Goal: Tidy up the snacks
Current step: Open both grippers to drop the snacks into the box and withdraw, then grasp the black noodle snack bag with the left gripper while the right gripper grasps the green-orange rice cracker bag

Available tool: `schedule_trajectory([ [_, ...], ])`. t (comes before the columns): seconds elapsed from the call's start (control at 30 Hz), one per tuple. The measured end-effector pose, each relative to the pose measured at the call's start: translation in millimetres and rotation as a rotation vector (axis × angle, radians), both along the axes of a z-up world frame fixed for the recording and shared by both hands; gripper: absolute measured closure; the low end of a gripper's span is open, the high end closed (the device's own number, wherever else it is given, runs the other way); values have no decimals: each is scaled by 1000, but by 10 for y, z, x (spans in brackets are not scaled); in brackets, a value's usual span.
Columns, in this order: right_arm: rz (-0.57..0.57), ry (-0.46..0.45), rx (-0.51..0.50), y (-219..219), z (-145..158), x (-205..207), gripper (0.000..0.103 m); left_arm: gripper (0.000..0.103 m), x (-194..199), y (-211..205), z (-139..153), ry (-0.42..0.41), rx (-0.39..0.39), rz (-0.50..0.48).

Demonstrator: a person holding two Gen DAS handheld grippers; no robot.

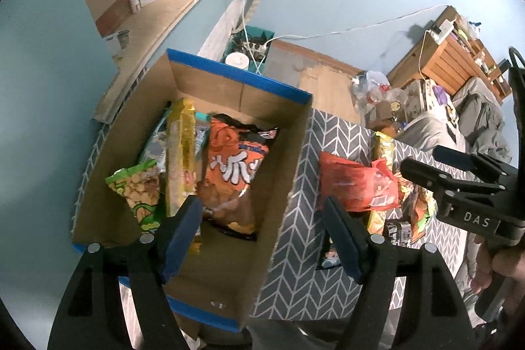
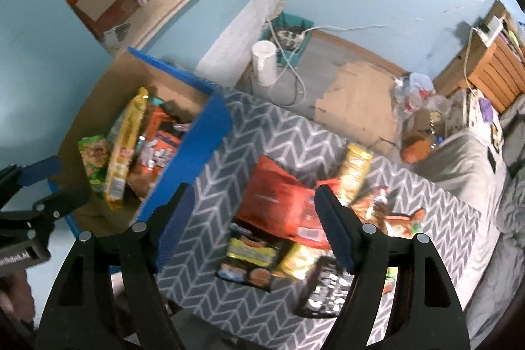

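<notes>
Snacks are seen in two groups on a surface covered by a grey chevron-patterned cloth (image 1: 331, 133): some already stand packed inside a cardboard box (image 1: 262, 94) with blue-taped rims at the cloth's left edge, and a loose heap lies towards its right edge. In the box, the large orange crisp bag (image 1: 234, 166) is leaned beside a tall yellow packet (image 1: 180, 150) and a green peanut bag (image 1: 137, 186); bold white characters are printed on the orange bag, though they cannot be read with certainty. On the cloth, a big red pouch (image 2: 279, 199) is laid over smaller packs, with a yellow packet (image 2: 356, 166) behind it, a dark-edged flat packet (image 2: 249, 258) before it and a black wrapper (image 2: 328, 287) with white lettering, too blurred to make out, nearest the front edge. All are judged to be light, crinkly and slippery film bags, with fragile contents; they would best be taken by a sealed end seam or a flat edge, not squeezed across the middle. The left gripper (image 1: 259, 238) is held released above the box's right wall, nothing between its pads. The right gripper (image 2: 254, 225) is poised over the heap, released and empty; "DAS" is read on its body in the left wrist view.
</notes>
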State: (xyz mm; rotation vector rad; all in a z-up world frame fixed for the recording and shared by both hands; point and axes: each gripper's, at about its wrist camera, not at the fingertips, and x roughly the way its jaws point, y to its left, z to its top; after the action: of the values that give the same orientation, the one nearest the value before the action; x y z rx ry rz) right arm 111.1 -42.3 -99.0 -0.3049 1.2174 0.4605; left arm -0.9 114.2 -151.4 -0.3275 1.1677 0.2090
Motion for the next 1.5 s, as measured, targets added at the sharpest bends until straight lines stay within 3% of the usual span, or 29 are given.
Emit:
schedule_trajectory([
  [0.43,-137,18,-57,-911,-143,132,25,26,219,-546,-168,58,-1,-93],
  [0.83,-245,48,-108,-1701,-494,244,25,26,393,-1002,-573,151,-23,-148],
  [1.23,-243,119,-96,-1967,-973,223,25,26,487,-1182,-993,231,-7,-129],
  [1.5,-233,130,-92,-1979,-1221,197,25,26,502,-1219,-1259,295,-38,-62],
])
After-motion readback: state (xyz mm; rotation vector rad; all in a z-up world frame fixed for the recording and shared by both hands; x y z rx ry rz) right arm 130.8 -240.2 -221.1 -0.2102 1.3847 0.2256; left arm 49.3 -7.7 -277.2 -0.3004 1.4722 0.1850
